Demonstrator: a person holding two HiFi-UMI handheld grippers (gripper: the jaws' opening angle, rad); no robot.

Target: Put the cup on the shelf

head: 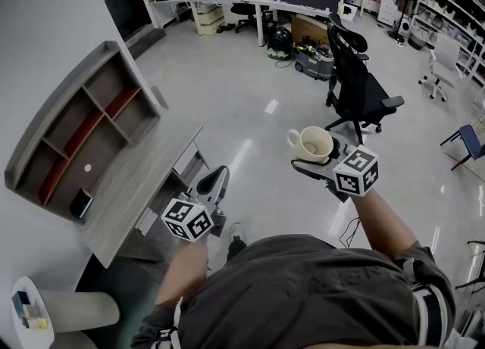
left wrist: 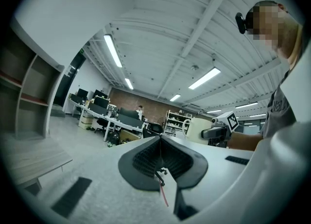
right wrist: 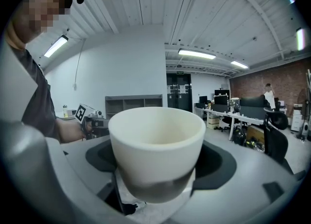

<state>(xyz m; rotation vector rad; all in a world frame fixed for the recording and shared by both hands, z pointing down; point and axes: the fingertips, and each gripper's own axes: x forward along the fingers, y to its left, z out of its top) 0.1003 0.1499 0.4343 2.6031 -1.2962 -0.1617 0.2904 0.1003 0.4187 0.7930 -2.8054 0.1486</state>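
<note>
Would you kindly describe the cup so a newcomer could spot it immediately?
Find the black office chair in the head view. Just below it, the right gripper holds the cup: cream, handled, the only thing either gripper grips.

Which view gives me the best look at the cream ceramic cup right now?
The right gripper view: the cream ceramic cup fills the frame, upright, gripped low by the right tool. The head view shows it small from above, handle at its left. The left gripper view catches only its side, far off.
</note>
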